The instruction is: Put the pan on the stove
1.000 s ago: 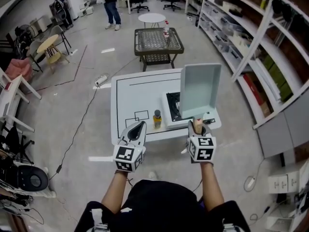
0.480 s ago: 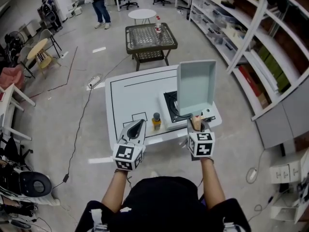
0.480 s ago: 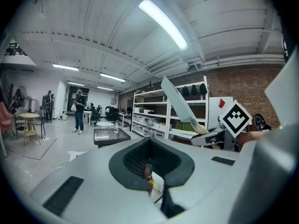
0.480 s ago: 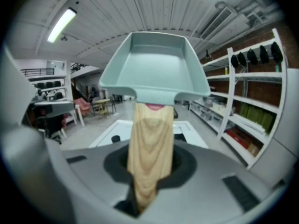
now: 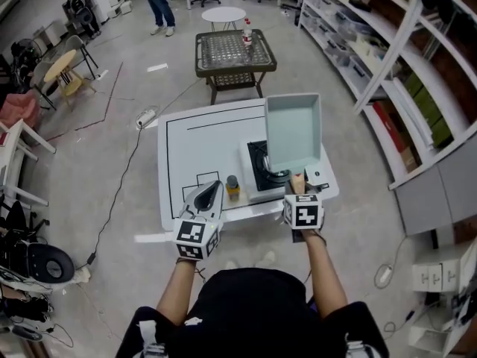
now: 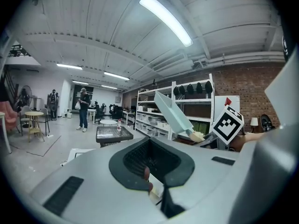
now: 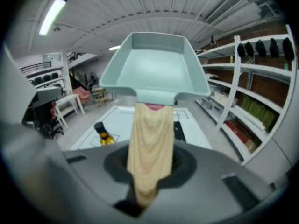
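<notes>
Over the right side of the desk (image 5: 195, 146), the right tongs (image 5: 298, 191) are clamped on the pale handle (image 7: 150, 134) of the pan (image 5: 292, 129). They hold the pan in the air above the stove (image 5: 251, 190), with its far edge tipped up and its hollow facing the person. The stove sits near the desk's front right corner, and from the head view the pan partly covers its black burner (image 5: 258, 159). A small bottle (image 5: 232, 187) stands just left of the stove. The left tongs (image 5: 212, 192) hang at the desk's near edge, tips together, gripping nothing.
</notes>
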{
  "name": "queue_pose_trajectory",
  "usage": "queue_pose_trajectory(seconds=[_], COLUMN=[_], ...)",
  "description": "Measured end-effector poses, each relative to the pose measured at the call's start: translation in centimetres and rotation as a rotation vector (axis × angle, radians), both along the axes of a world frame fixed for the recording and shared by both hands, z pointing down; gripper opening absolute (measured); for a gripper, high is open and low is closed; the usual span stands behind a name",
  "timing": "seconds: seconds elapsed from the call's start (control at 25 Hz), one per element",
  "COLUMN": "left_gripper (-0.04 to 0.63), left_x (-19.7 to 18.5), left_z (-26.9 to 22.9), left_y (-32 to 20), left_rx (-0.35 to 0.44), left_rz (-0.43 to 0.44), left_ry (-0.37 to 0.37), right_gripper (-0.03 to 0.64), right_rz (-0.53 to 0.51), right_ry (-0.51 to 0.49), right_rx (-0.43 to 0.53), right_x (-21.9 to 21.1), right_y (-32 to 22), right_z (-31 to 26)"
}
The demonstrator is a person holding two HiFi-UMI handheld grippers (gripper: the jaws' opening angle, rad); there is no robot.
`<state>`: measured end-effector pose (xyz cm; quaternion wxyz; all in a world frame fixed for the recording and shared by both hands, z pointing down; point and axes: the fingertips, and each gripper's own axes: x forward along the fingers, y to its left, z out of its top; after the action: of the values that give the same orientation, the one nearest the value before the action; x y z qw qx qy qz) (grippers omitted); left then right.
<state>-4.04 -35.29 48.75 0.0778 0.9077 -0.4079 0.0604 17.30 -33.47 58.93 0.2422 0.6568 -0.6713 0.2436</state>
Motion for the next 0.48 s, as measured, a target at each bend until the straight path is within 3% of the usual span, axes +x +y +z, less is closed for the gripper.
queue_pose_trajectory(seconds=[0.48], left_gripper=[0.025], left_x=[1.4], left_z=[2.1], left_y=[-1.2], left_rx=[-0.034], left_rz=[-0.065], left_ry=[-0.029], right_gripper=[0.075], right_rz=[-0.038], right_ry=[-0.046], right_rx=[-0.244], right_x=[1.6], right_y=[-1.5], right_z=[9.0])
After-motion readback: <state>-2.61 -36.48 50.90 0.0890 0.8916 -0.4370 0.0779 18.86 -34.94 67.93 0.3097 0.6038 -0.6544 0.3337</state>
